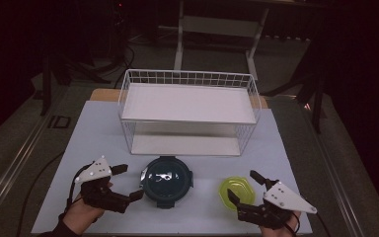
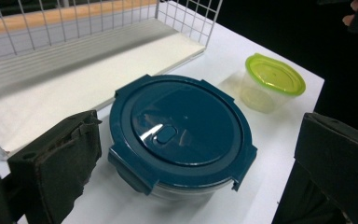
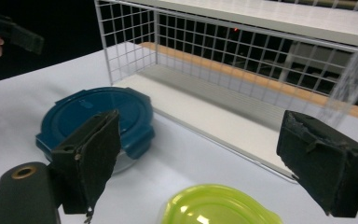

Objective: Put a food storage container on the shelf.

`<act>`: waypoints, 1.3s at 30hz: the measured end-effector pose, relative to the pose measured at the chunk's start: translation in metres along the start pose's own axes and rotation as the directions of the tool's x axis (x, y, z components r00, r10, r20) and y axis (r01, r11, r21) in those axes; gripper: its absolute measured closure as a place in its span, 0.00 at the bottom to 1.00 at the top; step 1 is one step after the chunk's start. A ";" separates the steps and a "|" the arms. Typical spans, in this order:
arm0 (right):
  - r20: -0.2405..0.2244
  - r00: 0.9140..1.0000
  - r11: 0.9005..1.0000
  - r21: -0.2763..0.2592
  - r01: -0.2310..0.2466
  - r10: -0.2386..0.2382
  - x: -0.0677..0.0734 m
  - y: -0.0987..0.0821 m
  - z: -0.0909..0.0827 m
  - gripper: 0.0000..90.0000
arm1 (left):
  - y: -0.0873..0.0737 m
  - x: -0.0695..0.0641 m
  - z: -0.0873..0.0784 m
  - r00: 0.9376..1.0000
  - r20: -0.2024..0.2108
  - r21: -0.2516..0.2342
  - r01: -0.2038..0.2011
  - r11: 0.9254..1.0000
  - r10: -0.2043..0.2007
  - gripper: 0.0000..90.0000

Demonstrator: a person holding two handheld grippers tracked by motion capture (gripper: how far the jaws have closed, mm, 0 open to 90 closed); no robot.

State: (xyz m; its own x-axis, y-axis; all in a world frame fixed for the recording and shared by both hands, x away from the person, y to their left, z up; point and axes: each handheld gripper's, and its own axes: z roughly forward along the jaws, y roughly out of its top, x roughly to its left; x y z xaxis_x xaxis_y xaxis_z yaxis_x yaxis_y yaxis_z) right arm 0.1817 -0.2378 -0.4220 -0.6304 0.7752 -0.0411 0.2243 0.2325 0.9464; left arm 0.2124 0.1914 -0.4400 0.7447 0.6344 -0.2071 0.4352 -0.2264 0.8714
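green tub [image 3: 216,210] half cut off

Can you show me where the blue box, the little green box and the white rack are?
blue box [image 2: 179,128]: left gripper view, middle of its lid.
little green box [image 1: 237,190]: high view, centre of its green lid.
white rack [image 1: 187,101]: high view, bare top shelf.
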 end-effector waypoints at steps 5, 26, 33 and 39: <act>-0.039 0.999 1.000 0.010 -0.020 0.021 0.004 0.014 0.011 0.13 | 0.004 0.002 0.000 1.000 -0.004 -0.003 0.002 1.000 -0.002 0.00; -0.175 0.947 0.943 0.247 -0.223 0.270 0.013 0.029 0.090 0.12 | 0.002 0.032 0.015 0.972 -0.001 0.067 0.236 0.970 -0.236 0.02; -0.160 0.886 0.854 0.385 -0.351 0.436 0.005 0.017 0.118 0.16 | -0.008 0.046 0.028 0.936 0.001 0.122 0.350 0.929 -0.352 0.05; -0.131 0.833 0.769 0.483 -0.420 0.537 0.001 0.008 0.135 0.22 | -0.017 0.055 0.036 0.898 0.016 0.143 0.433 0.890 -0.439 0.11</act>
State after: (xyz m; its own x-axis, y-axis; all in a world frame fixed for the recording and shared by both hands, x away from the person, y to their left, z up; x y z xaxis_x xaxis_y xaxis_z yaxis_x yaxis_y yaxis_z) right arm 0.2828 -0.1560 -0.4574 -0.5021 0.6936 0.5165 0.7957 0.1367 0.5900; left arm 0.2642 0.2034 -0.4820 0.4856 0.6576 -0.5759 0.7819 -0.0323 0.6225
